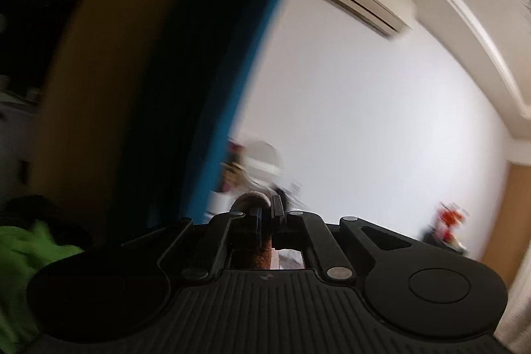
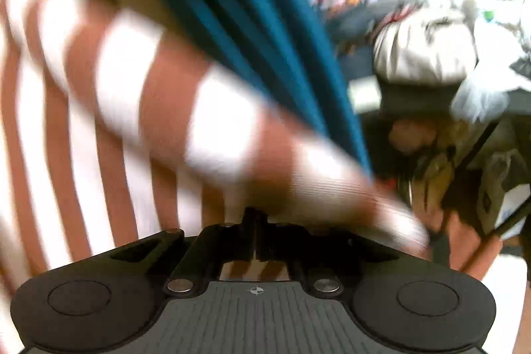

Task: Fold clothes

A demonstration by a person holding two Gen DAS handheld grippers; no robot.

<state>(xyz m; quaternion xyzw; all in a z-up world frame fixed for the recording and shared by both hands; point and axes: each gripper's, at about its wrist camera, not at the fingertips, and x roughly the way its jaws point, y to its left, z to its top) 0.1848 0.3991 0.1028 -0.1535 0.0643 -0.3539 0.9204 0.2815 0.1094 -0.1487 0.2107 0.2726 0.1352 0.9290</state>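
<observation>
Both grippers clamp striped garment [image 2: 142, 95] (blurred), teal cloth [image 2: 239, 5] alongside.

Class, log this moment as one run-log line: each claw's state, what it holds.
left claw: shut on brown-and-white striped garment | right claw: shut on same garment | teal cloth: hangs alongside | views blurred

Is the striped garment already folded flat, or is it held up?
Held up: the striped garment hangs bunched above the shut right gripper, unfolded.
</observation>
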